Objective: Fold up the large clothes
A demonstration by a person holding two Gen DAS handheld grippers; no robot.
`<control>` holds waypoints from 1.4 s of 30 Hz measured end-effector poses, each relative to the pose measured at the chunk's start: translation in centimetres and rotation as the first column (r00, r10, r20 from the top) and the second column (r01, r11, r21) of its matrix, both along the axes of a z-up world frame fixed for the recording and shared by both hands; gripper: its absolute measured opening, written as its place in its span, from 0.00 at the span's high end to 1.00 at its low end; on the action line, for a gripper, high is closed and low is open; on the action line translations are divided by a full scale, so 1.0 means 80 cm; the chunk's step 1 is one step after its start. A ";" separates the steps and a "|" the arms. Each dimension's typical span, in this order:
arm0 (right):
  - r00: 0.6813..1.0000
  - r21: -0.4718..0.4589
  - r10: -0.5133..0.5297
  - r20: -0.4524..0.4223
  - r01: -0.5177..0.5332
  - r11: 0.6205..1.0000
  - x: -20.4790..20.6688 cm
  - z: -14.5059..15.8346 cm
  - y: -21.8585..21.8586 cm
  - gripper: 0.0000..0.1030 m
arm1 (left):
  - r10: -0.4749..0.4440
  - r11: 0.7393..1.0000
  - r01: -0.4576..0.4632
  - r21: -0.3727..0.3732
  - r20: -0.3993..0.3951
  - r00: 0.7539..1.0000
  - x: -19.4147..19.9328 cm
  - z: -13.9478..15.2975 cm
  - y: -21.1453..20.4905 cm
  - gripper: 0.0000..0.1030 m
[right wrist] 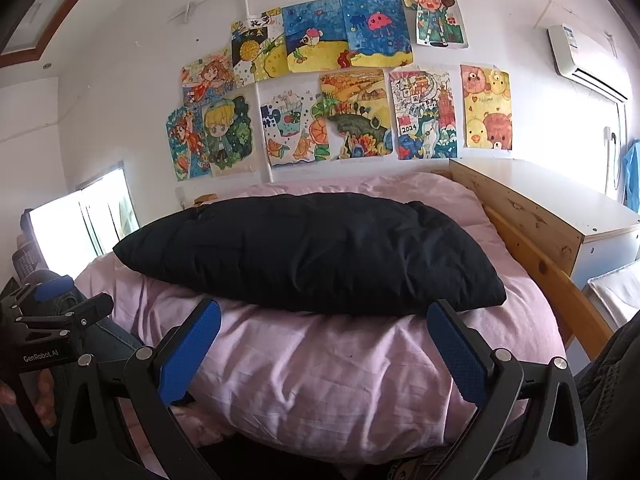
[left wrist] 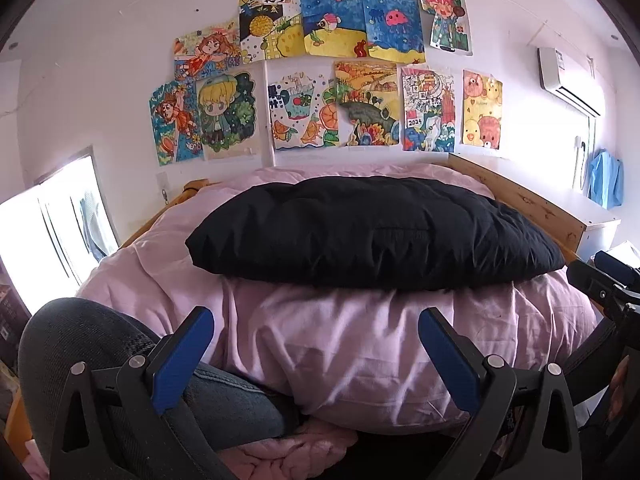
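A large black padded garment point(left wrist: 372, 236) lies in a folded, puffy bundle across the pink bed cover point(left wrist: 340, 340); it also shows in the right wrist view point(right wrist: 312, 252) on the same pink cover point(right wrist: 328, 380). My left gripper point(left wrist: 316, 336) is open and empty, held back from the garment's near edge. My right gripper point(right wrist: 324, 332) is open and empty, just short of the garment's near edge. The right gripper point(left wrist: 600, 284) shows at the right edge of the left wrist view, and the left gripper point(right wrist: 60, 320) at the left edge of the right wrist view.
A wooden bed frame point(right wrist: 560, 284) runs along the right, with a wood-sided cabinet point(right wrist: 540, 208) beyond it. Children's drawings point(left wrist: 320, 76) cover the far wall. A window point(left wrist: 48, 224) is at left. My knee in jeans point(left wrist: 100, 352) is at lower left.
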State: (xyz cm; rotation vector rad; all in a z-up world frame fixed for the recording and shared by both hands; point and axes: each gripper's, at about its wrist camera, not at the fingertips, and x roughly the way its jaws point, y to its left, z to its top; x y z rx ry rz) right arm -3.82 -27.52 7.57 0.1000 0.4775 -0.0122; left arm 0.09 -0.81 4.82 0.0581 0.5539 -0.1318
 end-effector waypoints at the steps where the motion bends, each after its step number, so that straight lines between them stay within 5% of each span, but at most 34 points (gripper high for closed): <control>1: 1.000 0.001 0.002 -0.004 -0.002 1.000 0.001 -0.001 0.001 0.01 | 0.000 1.000 0.000 0.000 0.000 1.000 0.000 0.000 0.000 0.00; 42: 1.000 0.011 0.001 -0.023 -0.001 1.000 0.004 -0.008 0.007 0.01 | -0.003 1.000 0.003 -0.005 0.002 1.000 0.000 -0.001 0.005 0.00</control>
